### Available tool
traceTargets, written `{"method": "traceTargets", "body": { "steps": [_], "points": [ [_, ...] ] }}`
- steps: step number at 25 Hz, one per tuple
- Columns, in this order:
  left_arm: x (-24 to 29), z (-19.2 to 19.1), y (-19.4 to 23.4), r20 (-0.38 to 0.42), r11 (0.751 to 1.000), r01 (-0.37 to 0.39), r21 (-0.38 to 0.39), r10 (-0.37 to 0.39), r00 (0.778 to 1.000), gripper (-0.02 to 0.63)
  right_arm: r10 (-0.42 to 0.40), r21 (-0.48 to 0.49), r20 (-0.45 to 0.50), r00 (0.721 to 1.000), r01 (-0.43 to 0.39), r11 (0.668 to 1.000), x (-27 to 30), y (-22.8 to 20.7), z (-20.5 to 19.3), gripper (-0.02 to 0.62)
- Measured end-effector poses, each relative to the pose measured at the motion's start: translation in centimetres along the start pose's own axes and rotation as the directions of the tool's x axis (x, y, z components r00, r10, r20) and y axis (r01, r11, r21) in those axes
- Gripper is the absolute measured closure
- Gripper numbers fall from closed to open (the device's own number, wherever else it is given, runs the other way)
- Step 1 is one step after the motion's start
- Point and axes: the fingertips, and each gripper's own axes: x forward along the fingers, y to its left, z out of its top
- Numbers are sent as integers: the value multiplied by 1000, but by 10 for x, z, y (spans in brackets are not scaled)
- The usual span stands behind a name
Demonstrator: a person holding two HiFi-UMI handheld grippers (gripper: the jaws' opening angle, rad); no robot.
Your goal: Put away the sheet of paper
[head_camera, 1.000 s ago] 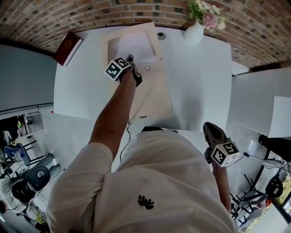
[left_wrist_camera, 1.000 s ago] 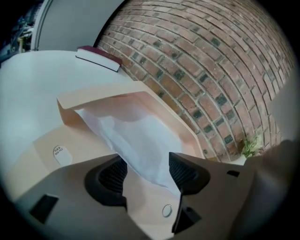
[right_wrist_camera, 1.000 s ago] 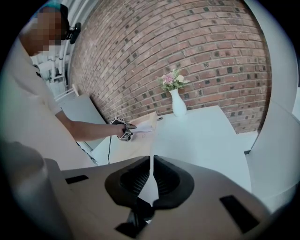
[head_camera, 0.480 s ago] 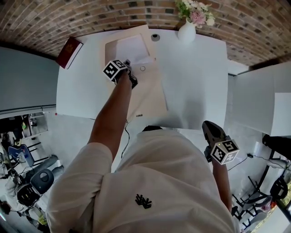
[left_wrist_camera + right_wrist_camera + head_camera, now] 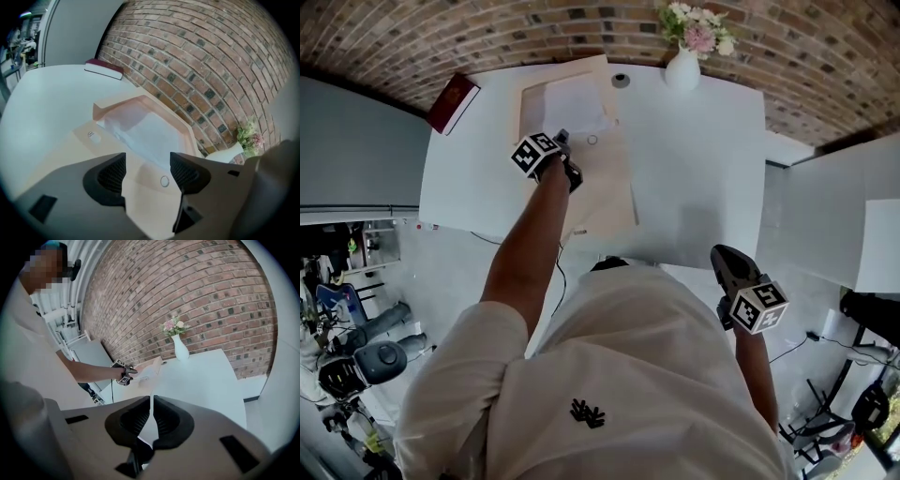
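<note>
A beige envelope lies on the white table with its flap folded open at the far end. The white sheet of paper sits in its mouth, and shows as the pale sheet in the left gripper view. My left gripper hovers over the envelope's left side just short of the mouth. Its jaws stand open with nothing between them, the snap button lying below. My right gripper hangs off the table's near edge by the person's side, shut on nothing.
A dark red book lies at the table's far left corner. A white vase with flowers and a small round dark thing stand at the far edge against the brick wall. A second white table is at the right.
My left gripper has drawn back a little toward the person, away from the envelope's mouth. The right gripper has stayed by the person's side.
</note>
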Motion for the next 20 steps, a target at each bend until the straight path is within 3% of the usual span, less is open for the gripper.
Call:
{"method": "traceTargets", "body": {
  "steps": [5, 6, 8, 11, 15, 20],
  "points": [
    [-32, -16, -8, 46, 999, 49, 10, -50, 998, 327, 60, -42, -6, 998, -60, 997, -7, -11, 1, 554],
    [-40, -19, -9, 58, 998, 54, 17, -55, 997, 351, 74, -51, -8, 997, -74, 996, -8, -13, 2, 557],
    [-56, -27, -9, 76, 998, 59, 34, -61, 995, 462, 105, -69, -11, 994, -106, 992, -9, -17, 5, 558],
    [-83, -41, -8, 100, 996, 81, 47, -86, 991, 557, 153, -94, -24, 988, -155, 983, -11, -18, 4, 561],
    [-118, -67, -11, 124, 987, 156, 47, -161, 979, 580, 224, -118, -64, 972, -231, 966, -13, -14, -5, 563],
    [-162, -107, -20, 93, 965, 242, 103, -251, 963, 581, 293, -130, -111, 950, -306, 943, -11, -13, -19, 565]
  ]
}}
